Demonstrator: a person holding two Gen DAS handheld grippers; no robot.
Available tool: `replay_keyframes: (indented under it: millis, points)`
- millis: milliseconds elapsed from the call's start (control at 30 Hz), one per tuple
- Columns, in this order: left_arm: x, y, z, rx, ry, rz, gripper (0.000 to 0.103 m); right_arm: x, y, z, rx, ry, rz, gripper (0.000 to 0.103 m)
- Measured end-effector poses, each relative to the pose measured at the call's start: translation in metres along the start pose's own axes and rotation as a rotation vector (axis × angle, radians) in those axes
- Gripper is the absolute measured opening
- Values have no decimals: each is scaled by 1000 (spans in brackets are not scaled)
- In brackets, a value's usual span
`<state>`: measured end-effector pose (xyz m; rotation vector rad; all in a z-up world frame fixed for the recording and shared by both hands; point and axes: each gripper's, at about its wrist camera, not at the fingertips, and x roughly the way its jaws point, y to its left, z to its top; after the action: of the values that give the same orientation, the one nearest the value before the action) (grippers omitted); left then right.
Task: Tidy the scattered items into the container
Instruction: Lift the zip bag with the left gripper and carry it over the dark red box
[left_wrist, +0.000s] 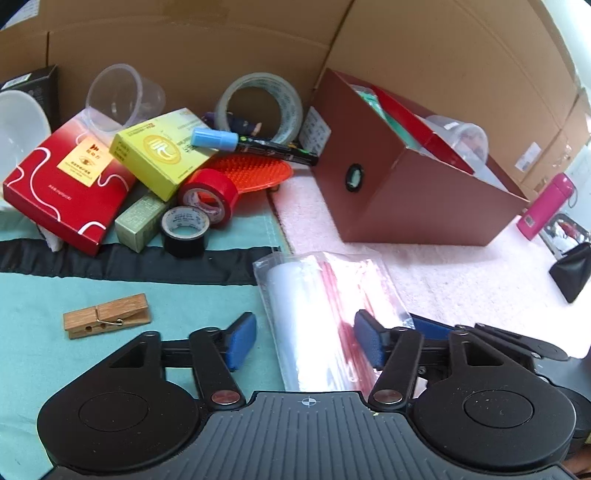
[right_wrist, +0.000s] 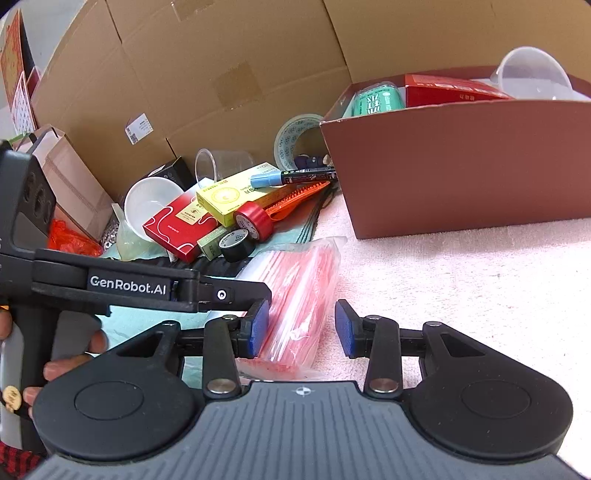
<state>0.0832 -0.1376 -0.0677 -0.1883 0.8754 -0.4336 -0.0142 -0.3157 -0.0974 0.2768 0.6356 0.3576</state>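
Observation:
A clear zip bag of red sticks lies where the teal cloth meets the pink towel. My left gripper is open around its near end, the left pad clear of it. My right gripper is also open around the same bag, its right pad apart from the plastic. The brown-red box stands beyond, holding a green pack, a red carton and a clear cup. A pile waits at the left: red box, yellow box, marker, red tape, black tape.
A wooden clothespin lies alone on the teal cloth. An orange brush, a clear tape roll, a clear cup and a white bowl sit in the pile. Cardboard walls stand behind. A pink bottle is at the far right.

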Motion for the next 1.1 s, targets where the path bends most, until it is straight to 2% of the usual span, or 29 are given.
replay_keyframes:
  millis: [100, 167, 200, 267, 333, 367, 400, 433, 667, 800, 933, 1100]
  points:
    - [2, 3, 1, -14, 9, -18, 69, 3, -7, 1, 43, 14, 15, 50]
    - [0, 2, 1, -4, 11, -37, 51, 4, -12, 2, 65, 26, 32, 51]
    - [0, 0, 1, 4, 9, -34, 49, 5, -12, 2, 70, 30, 39, 52]
    - [0, -2, 1, 17, 2, -21, 49, 6, -13, 3, 60, 34, 42, 52]
    - [0, 0, 0, 9, -4, -14, 61, 8, -13, 4, 54, 35, 47, 50]
    - [0, 1, 0, 4, -4, -15, 61, 8, -14, 4, 59, 38, 59, 45]
    - [1, 2, 0, 2, -1, -21, 59, 9, -15, 4, 69, 41, 79, 35]
    - [0, 1, 0, 1, 2, -31, 52, 8, -15, 4, 78, 42, 93, 35]
    - [-11, -20, -4, 32, -3, -3, 42, -10, -4, -2, 25, 8, 72, 24]
    - [-20, -38, -3, 35, -28, -28, 42, -29, -5, 2, -9, -30, 54, 20]
    - [-26, -65, 4, 59, -76, -44, 46, -50, -12, 13, -30, -84, 29, 19]
    - [-28, -96, 27, 84, -119, -87, 46, -74, -23, 29, -54, -159, -13, 18]
